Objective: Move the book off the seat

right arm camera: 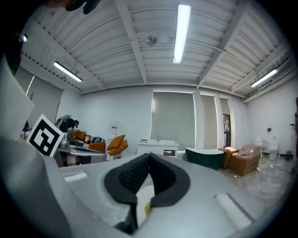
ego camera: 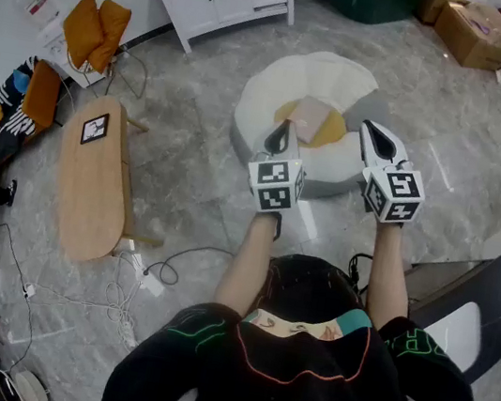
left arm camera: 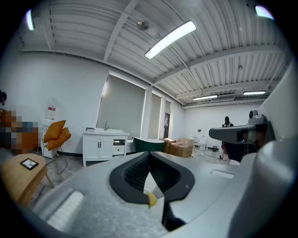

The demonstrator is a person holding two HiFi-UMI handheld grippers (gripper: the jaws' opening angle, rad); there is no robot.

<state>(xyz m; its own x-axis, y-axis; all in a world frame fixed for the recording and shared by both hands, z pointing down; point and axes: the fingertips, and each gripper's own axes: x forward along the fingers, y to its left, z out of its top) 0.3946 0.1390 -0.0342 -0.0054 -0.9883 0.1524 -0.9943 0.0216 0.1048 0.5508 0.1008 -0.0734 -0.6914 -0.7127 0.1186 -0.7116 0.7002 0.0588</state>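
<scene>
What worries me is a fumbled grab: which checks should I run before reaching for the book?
1. Book on seat: ok, it lies on the cushion.
2. Book uncovered: ok, nothing lies on top of it.
3. Left tongs open: not ok, shut and empty.
4. Right tongs open: not ok, shut and empty.
5. Spot to put it down: ok, the table shows bare wood.
6. Book's weight: cannot tell.
</scene>
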